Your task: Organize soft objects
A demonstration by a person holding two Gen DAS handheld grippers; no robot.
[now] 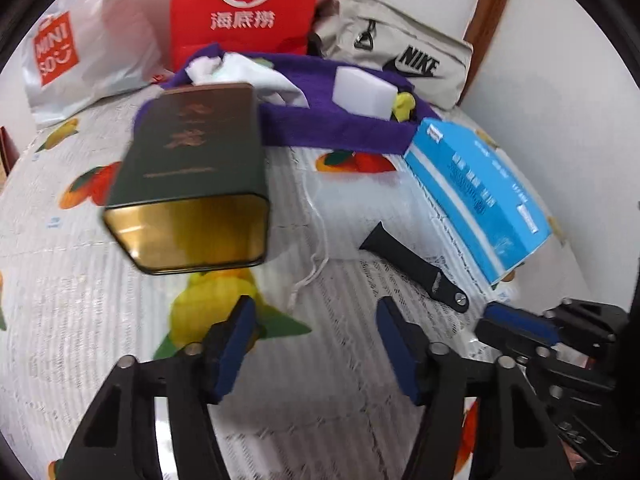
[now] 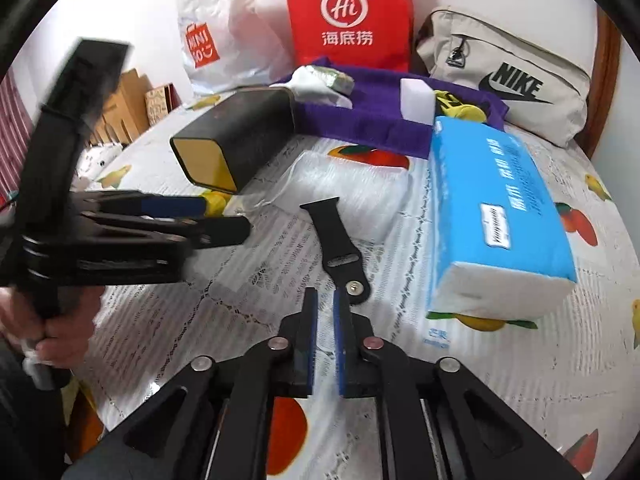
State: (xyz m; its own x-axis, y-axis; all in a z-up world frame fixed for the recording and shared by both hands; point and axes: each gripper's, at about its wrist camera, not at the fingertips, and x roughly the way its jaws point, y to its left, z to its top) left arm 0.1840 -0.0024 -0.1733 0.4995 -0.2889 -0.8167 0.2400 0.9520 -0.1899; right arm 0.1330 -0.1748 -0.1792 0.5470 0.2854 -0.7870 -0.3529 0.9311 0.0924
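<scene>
Left gripper (image 1: 316, 312) spread wide, nothing between the blue pads, hovering over the fruit-print tablecloth (image 1: 80, 280). Right gripper (image 2: 325, 294) nearly closed, a thin gap left between the pads, nothing clamped; tips just short of the stud end of the black watch strap (image 2: 338, 240).

Just ahead of the right tongs: strap lying flat, running away and slightly left. Ahead and right of the left tongs in the left wrist view: same strap (image 1: 416, 264). Beyond it, a clear plastic pouch (image 2: 352, 196) with a white drawstring, flat on the cloth.

Right of both tongs: blue tissue pack (image 2: 492, 216), lying lengthwise, far end touching the purple cloth (image 2: 372, 124).

Ahead and left of both tongs: dark green tin (image 1: 192, 168) on its side, gold open mouth toward the cameras, far end resting on the purple cloth.

Farther on, atop the purple cloth: crumpled white fabric (image 1: 240, 76), white sponge block (image 1: 366, 92), yellow item (image 1: 404, 106) just beside the block, too small to identify.

At the back against the wall: white Miniso bag (image 1: 72, 60), red paper bag (image 1: 248, 8), beige Nike bag (image 1: 400, 60).
</scene>
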